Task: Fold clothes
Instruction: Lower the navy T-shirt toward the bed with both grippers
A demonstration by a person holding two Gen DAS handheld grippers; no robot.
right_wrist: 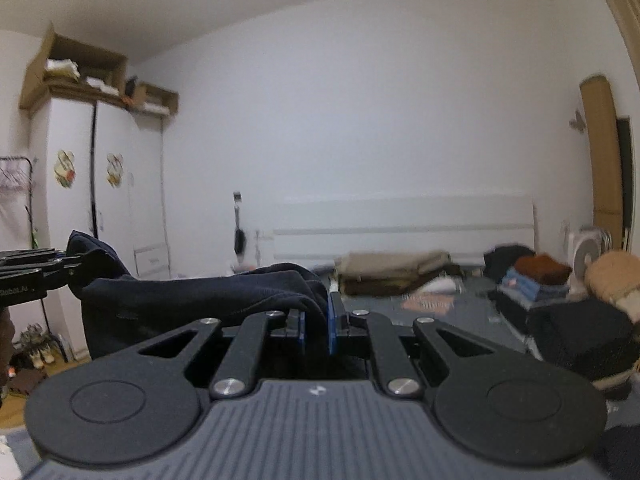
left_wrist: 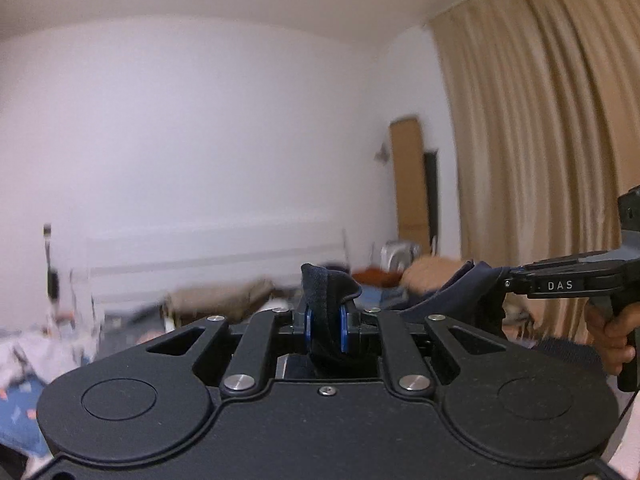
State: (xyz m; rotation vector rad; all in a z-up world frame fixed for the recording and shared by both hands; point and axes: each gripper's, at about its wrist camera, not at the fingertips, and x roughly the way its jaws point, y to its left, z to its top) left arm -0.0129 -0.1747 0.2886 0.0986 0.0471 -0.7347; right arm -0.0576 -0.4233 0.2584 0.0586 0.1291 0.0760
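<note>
The left claw (left_wrist: 326,330) is clamped on one end of the dark navy garment (right_wrist: 192,296), which hangs taut above the bed (right_wrist: 472,312), its long axis running level across to the right claw (right_wrist: 316,330), likewise pinched shut on the other end.

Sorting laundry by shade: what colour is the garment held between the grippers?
Dark navy garment, clearest in the right wrist view.

White walls, beige curtain (left_wrist: 532,120), white wardrobe (right_wrist: 88,184) topped with cardboard boxes (right_wrist: 76,68).
</note>
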